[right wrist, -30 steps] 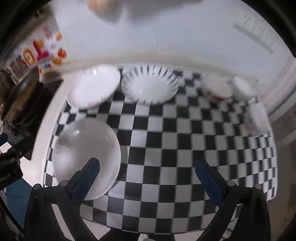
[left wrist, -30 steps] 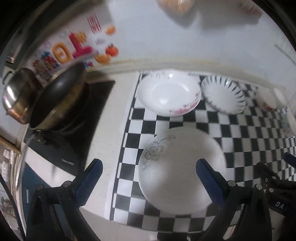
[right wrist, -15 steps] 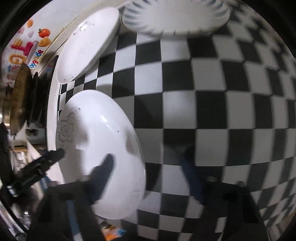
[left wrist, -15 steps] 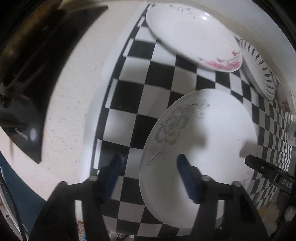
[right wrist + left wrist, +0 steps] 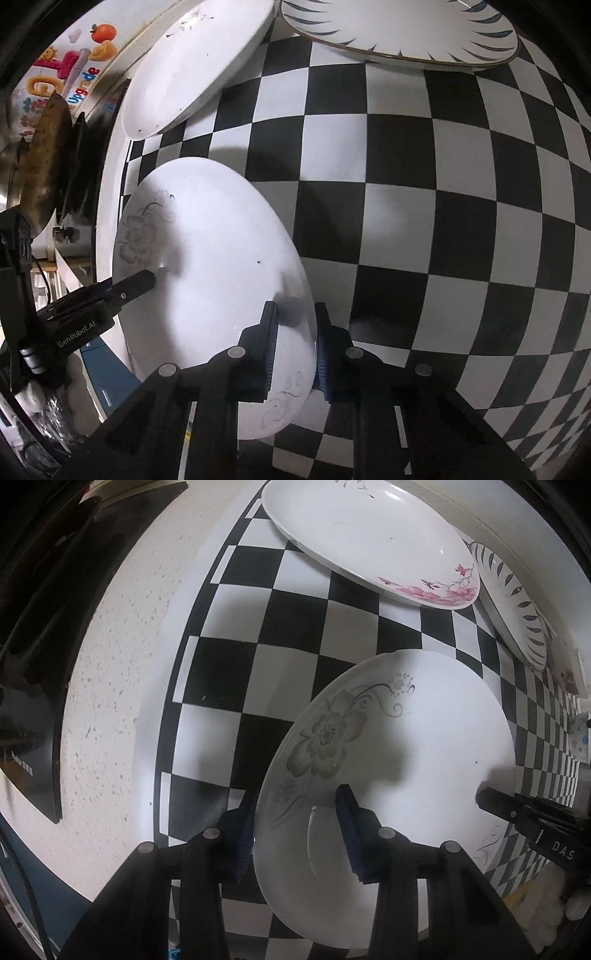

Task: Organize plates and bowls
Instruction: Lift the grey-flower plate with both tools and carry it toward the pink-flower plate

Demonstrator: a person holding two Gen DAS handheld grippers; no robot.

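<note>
A white plate with a grey flower [image 5: 424, 738] [image 5: 207, 258] lies on the checkered mat [image 5: 258, 672] near its left edge. My left gripper [image 5: 295, 823] points straight down over the plate's left rim, one pad outside the edge and one on the inner face, its jaws closing on the rim. Across the plate, my right gripper [image 5: 295, 343] straddles the right rim, jaws closing, and both pads touch it. A pink-flowered plate [image 5: 369, 542] [image 5: 195, 62] and a striped dish [image 5: 513, 609] [image 5: 399, 33] sit at the back.
A black hob [image 5: 33, 701] lies on the speckled counter [image 5: 122, 664] left of the mat, with a dark pan [image 5: 44, 155] on it. Small bowls [image 5: 570, 672] stand at the far right. The mat's right half [image 5: 461, 203] is bare squares.
Both grippers came down onto the grey-flower plate from above. Their jaws went from wide open to narrow, one around each side of the rim.
</note>
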